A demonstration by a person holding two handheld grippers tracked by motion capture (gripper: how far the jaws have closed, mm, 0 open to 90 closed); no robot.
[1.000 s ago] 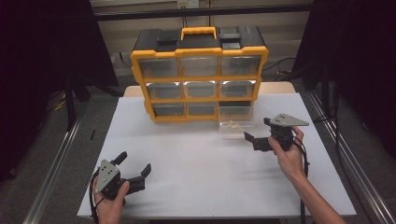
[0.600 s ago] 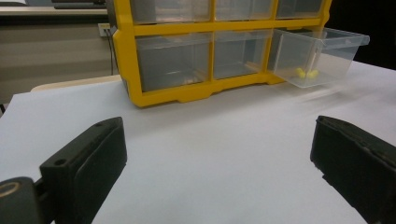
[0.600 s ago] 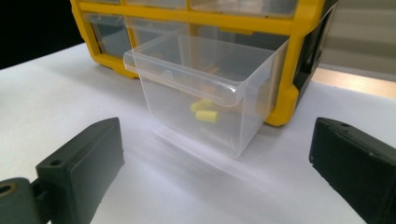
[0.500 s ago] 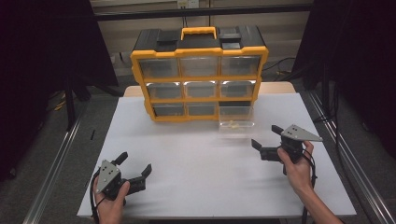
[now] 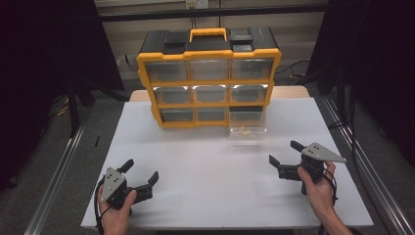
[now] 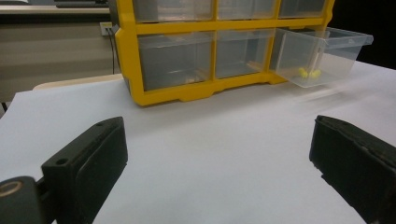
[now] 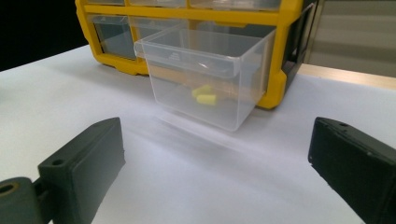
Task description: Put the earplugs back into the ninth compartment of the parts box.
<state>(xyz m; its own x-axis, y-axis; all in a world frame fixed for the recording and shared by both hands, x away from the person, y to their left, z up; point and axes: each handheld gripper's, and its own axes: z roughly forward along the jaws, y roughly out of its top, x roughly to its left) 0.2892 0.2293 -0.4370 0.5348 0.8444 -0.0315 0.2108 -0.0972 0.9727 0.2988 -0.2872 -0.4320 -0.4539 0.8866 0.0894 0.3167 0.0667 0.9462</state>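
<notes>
A yellow and black organiser (image 5: 209,78) with clear drawers stands at the back of the white table (image 5: 215,171). Its bottom right drawer (image 5: 248,128) is pulled out, and in the right gripper view two small yellow pieces (image 7: 204,95) lie in this drawer (image 7: 205,79). My right gripper (image 5: 284,152) is open on the table's right side, in front of the drawer and well short of it, with nothing between its jaws. My left gripper (image 5: 141,171) is open near the front left edge, also holding nothing. The left gripper view shows the drawer (image 6: 322,53) far off at the upper right.
Metal rails (image 5: 362,161) run along both sides of the table, and dark curtains hang behind. The other drawers of the organiser are pushed in. Bare white surface lies between the two grippers.
My right gripper has drawn back from the open drawer toward the person and to the right, staying open. The left gripper has not moved.
</notes>
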